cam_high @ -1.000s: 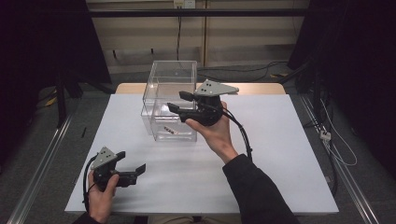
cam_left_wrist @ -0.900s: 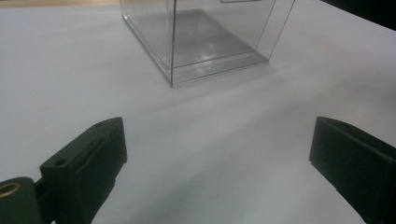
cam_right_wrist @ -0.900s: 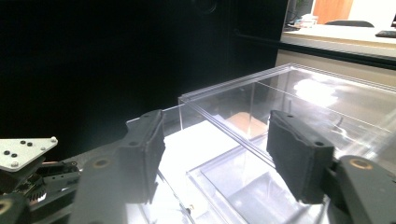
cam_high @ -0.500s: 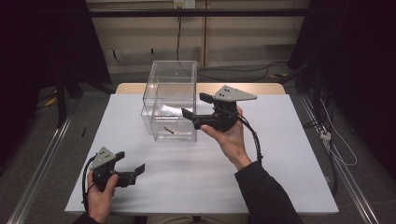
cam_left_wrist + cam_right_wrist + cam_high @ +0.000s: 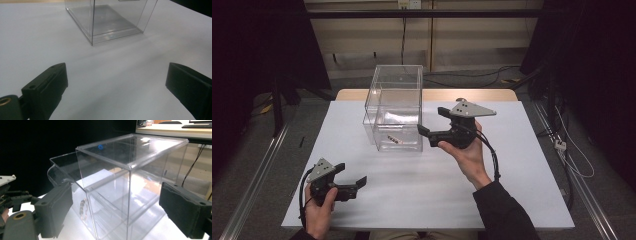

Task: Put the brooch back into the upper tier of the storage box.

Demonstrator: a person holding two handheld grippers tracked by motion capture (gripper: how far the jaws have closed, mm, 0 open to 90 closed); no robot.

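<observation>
A clear plastic box (image 5: pixel 395 107) stood in the upper middle of the high view, on the white table (image 5: pixel 522 185). A small bracelet-like string of beads (image 5: pixel 395 139) lay on its floor near the front wall; in the right gripper view the same beads (image 5: pixel 83 207) showed through the clear wall at lower left. No brand, label or writing could be read on the box, the table or the tools; the only mark was a small blue ring of light reflected on the box's top edge in the right gripper view.

The right gripper (image 5: pixel 428 129) sat just right of the box at mid-frame, held in the right hand (image 5: pixel 467 152), its tips close to the box's right wall. Its jaws had just been opening and stood wide apart, gripping nothing, with the box's corner ahead of them.

The left gripper (image 5: pixel 352 176) rested in the lower left of the high view, well apart from the box. Its jaws were spread wide over bare table and held nothing.
</observation>
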